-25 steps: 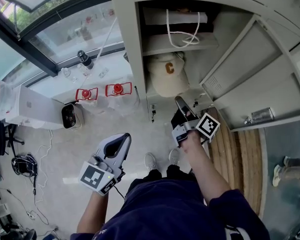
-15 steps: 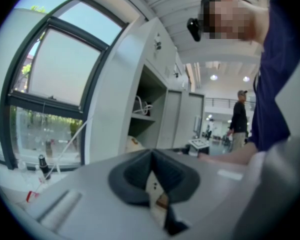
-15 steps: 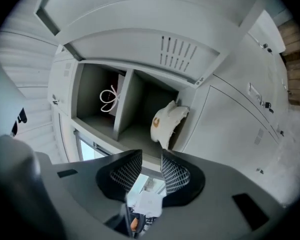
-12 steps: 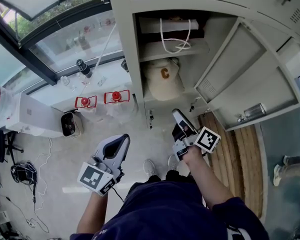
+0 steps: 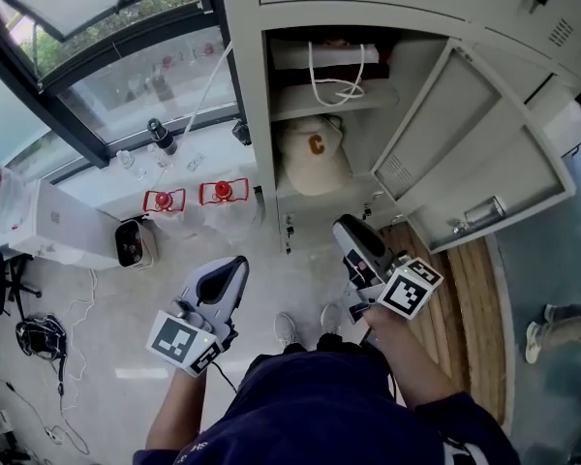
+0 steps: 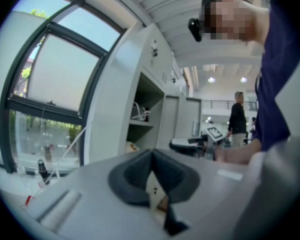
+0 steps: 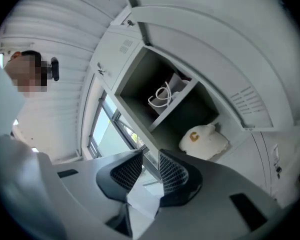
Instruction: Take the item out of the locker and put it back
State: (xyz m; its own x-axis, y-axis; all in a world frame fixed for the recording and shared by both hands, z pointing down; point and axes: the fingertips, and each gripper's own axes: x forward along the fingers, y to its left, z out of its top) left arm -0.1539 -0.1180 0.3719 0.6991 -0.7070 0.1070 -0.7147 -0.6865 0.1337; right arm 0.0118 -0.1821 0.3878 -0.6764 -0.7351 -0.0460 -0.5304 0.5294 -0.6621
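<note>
Left hand-held gripper (image 5: 230,271): lowest in the head view, out over the floor (image 5: 126,298). The jaws are pressed together with nothing in them.
Right hand-held gripper (image 5: 349,231): a bit further forward, just in front of the locker's open mouth. The jaws are apart and empty (in the right gripper view you can see straight through the gap), and it's well short of anything inside.
Locker (image 5: 247,85): pale grey and standing open, with two compartments showing, one above the other.
Door (image 5: 465,134): swung wide out to the right, inner face showing.
Cap (image 5: 315,158): cream with a "C" on the front. It's sitting in the lower compartment and nothing is touching it.
Bag (image 5: 300,54): on the shelf above the cap, its white rope handles drooping over the shelf's front edge.
Window (image 5: 145,76): left of the locker.
Two small red things (image 5: 164,201): side by side at the window's foot (can't tell what they are).
</note>
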